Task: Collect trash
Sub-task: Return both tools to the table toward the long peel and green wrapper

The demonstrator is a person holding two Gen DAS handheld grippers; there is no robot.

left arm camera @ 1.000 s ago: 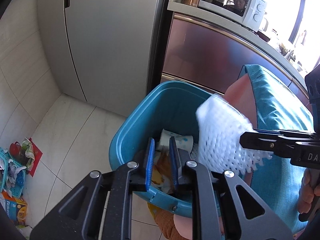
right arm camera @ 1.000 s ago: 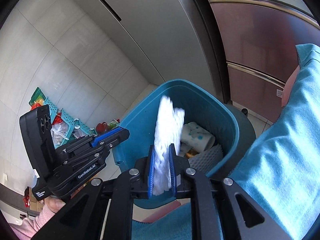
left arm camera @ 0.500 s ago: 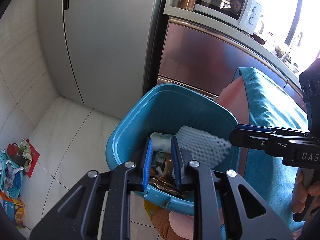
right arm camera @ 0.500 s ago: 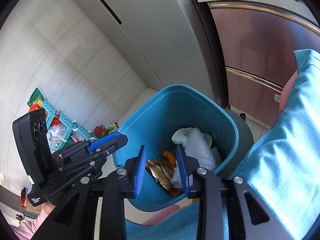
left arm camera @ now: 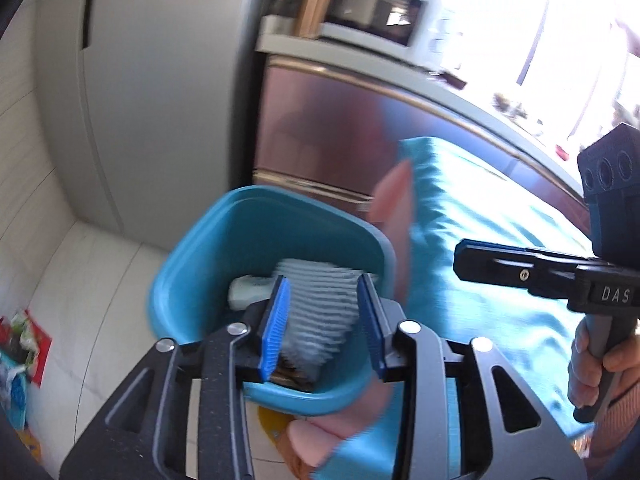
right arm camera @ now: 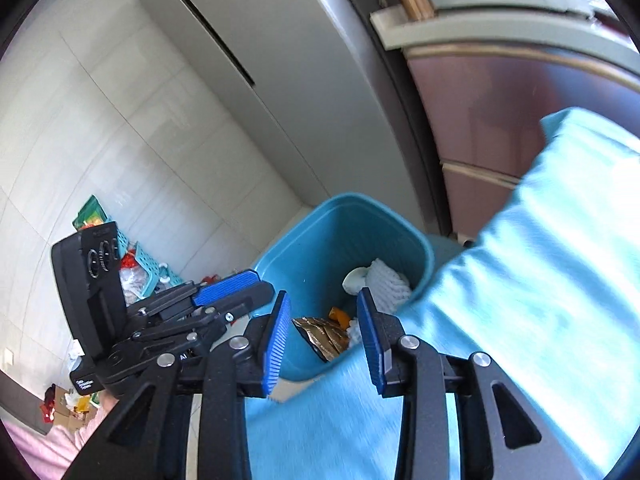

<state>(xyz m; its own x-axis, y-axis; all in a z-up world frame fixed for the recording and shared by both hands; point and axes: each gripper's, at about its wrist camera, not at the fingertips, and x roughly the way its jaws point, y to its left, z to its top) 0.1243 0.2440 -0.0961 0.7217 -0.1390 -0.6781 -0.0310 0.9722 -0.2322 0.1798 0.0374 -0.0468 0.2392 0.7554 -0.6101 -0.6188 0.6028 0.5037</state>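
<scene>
Right gripper (right arm camera: 322,334): 1.0 s ago clamped on white foam net (right arm camera: 388,284) above blue bin (right arm camera: 280,256); now jaws spread wide, nothing between them. Net now lies inside bin, at 1 o'clock from brown wrapper (right arm camera: 322,336), beside white cup (right arm camera: 354,280). Left gripper (left arm camera: 322,326): blue pads (left arm camera: 274,332) narrow-set 1.0 s and 0.5 s ago, now wide apart. Right-wrist view: bin sits lower and smaller than before. Left-wrist view now motion-blurred.

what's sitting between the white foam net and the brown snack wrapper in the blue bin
An orange scrap lies between the white foam net and the brown snack wrapper, seen in the right wrist view.
</scene>
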